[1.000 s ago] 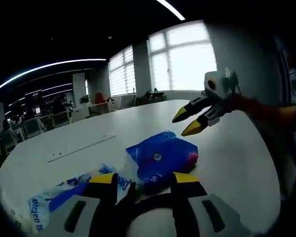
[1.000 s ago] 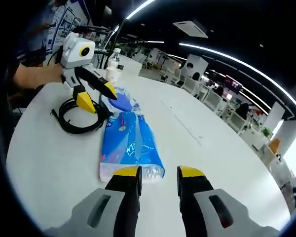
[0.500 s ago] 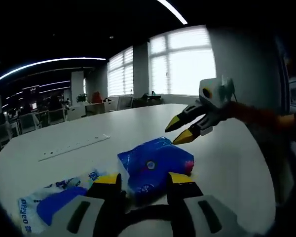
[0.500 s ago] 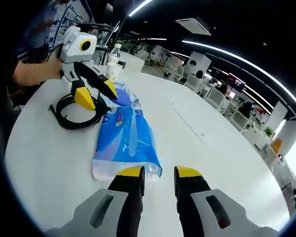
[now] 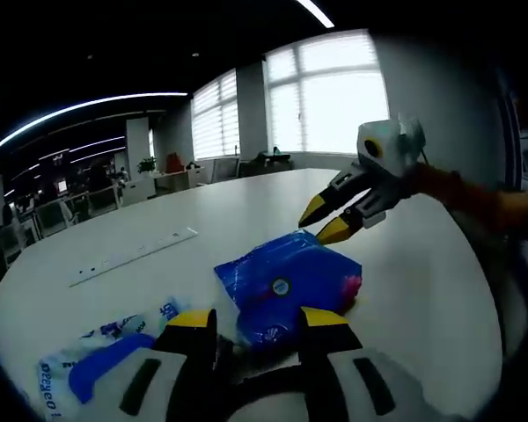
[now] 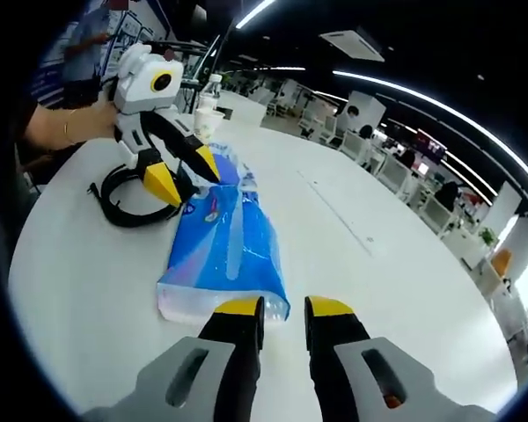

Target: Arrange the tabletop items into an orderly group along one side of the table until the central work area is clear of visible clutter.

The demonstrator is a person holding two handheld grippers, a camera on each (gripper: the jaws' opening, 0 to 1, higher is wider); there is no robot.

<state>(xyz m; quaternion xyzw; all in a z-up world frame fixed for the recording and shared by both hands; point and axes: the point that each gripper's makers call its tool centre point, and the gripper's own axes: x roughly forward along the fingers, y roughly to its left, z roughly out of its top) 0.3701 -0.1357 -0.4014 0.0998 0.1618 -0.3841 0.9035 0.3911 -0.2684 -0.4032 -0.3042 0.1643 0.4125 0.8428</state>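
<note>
Just beyond right tool (image 6: 280, 308), blue packet (image 6: 222, 255).

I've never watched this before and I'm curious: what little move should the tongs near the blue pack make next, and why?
Probably ease the right tongs forward so the edge of the blue pack sits between their tips, then close. They are open right at its near edge, not yet around it, while the left tongs hover over its far end by the black cable.

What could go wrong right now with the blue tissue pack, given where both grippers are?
The right gripper is open at the end of the blue tissue pack; its soft wrapper may slip or tear if only the film is pinched. The left gripper hovers above the black cable coil, so dragging the pack could snag the coil and pull it along.
</note>
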